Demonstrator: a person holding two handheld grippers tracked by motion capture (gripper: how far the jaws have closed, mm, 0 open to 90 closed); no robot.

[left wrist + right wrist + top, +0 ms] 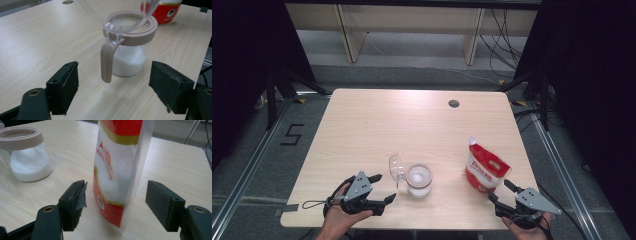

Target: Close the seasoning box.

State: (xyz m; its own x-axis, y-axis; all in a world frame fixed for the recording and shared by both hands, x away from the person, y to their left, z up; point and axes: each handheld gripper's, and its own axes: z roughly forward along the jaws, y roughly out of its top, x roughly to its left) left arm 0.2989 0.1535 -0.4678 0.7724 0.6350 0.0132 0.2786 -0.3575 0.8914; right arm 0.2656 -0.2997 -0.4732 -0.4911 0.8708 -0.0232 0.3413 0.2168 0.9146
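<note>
A clear glass jar (419,180) with a beige rim and white powder in its bottom stands on the wooden table (377,125). Its clear hinged lid (396,168) is flipped up. The jar (130,47) has a beige tab (106,61) hanging down toward me. My left gripper (383,188) is open, just left of the jar, jaws wide apart. A red and white pouch (484,169) stands upright at the right. My right gripper (500,190) is open just in front of the pouch (117,167), a jaw to either side, not touching.
A round cable hole (454,103) sits near the table's far edge. The jar (26,155) stands left of the pouch in the right gripper view. Both hands rest at the table's near edge. Shelving and cables lie on the floor beyond.
</note>
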